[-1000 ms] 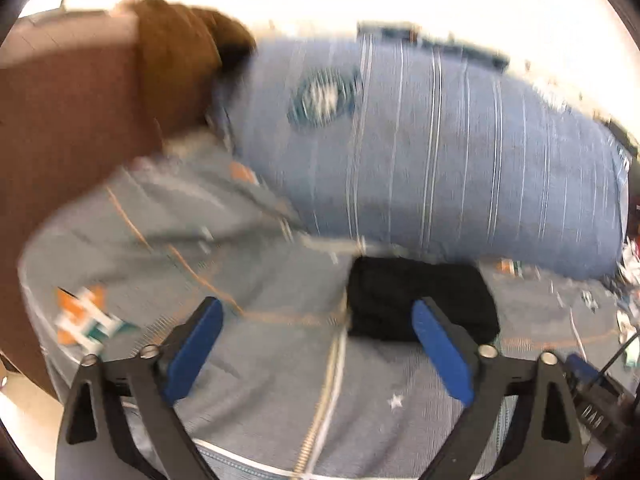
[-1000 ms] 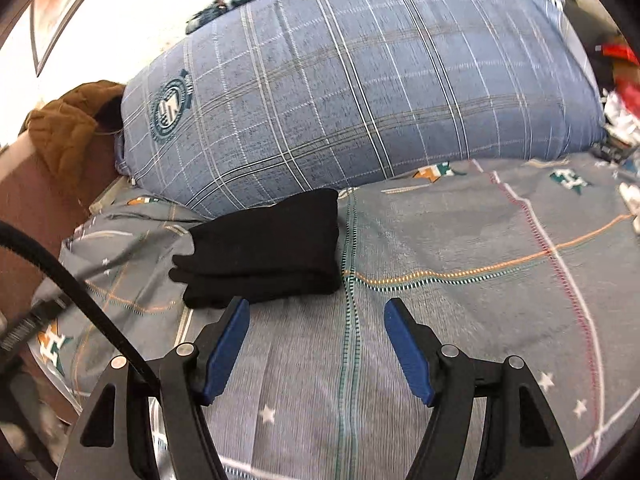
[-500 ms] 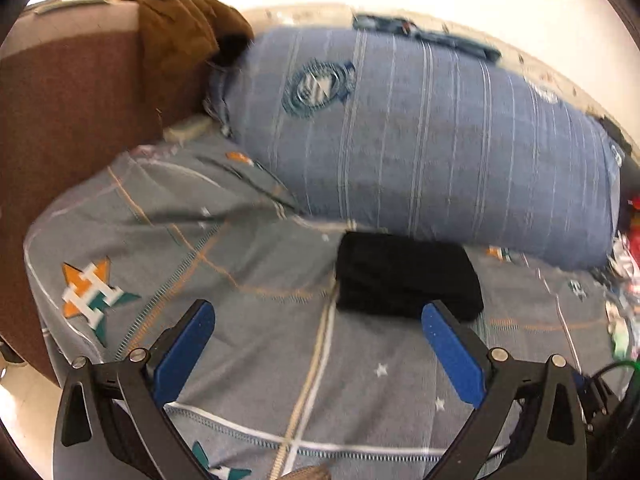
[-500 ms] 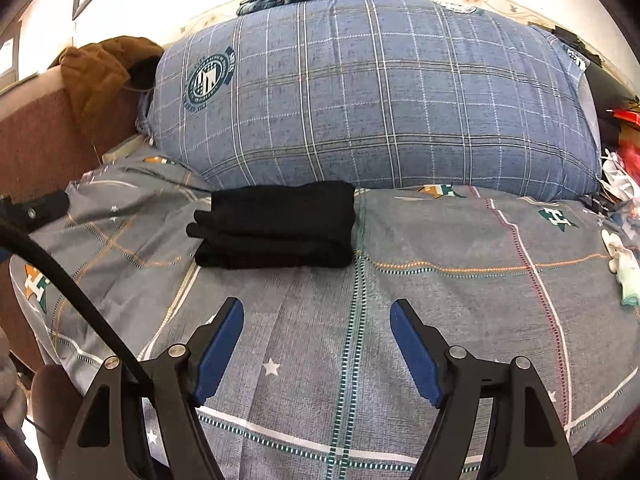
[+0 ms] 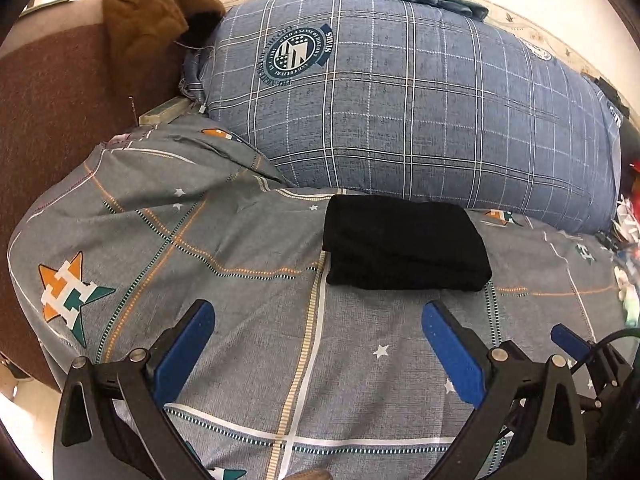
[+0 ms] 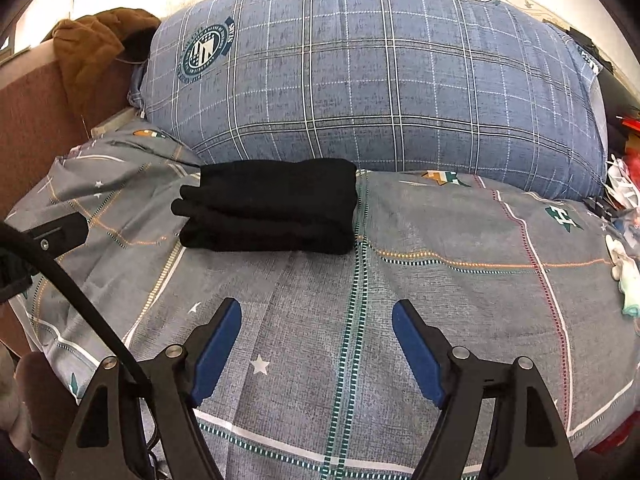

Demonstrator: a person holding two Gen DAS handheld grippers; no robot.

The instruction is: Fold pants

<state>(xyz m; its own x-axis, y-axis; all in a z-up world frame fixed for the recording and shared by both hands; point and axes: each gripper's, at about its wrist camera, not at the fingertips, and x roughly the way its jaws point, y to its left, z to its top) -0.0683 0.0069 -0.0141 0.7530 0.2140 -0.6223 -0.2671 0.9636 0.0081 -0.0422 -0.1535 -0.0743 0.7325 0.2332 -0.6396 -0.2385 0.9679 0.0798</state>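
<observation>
Item one, nearest: my left gripper (image 5: 318,326), jaws wide apart with nothing between the blue pads, hanging over bare bedding. Item two: my right gripper (image 6: 317,326), jaws likewise apart and empty; its tip also shows at the right edge of the left view. Item three: a grey bedspread (image 5: 248,320) with star prints, stitched grid lines and orange-and-teal star badges bearing the letter H. Item four, the task's thing: black pants (image 5: 404,254), lying as a compact stacked rectangle on the bedspread, past my fingertips and apart from them, right of centre in the left view and left of centre in the right view (image 6: 272,208), just in front of the pillow. The fold looks finished to me. Item five, far: a large blue plaid pillow (image 5: 420,112) with a round crest; ring lettering is there, only "SWISS" is roughly readable. Item six, far left: a brown jacket (image 5: 148,20) draped over a brown headboard (image 5: 60,100). Risks, as I judge: a dangling cable (image 6: 80,300) or a careless pad could snag the stack's loose left edges and spill the layers; the soft bedding could let it slump.
</observation>
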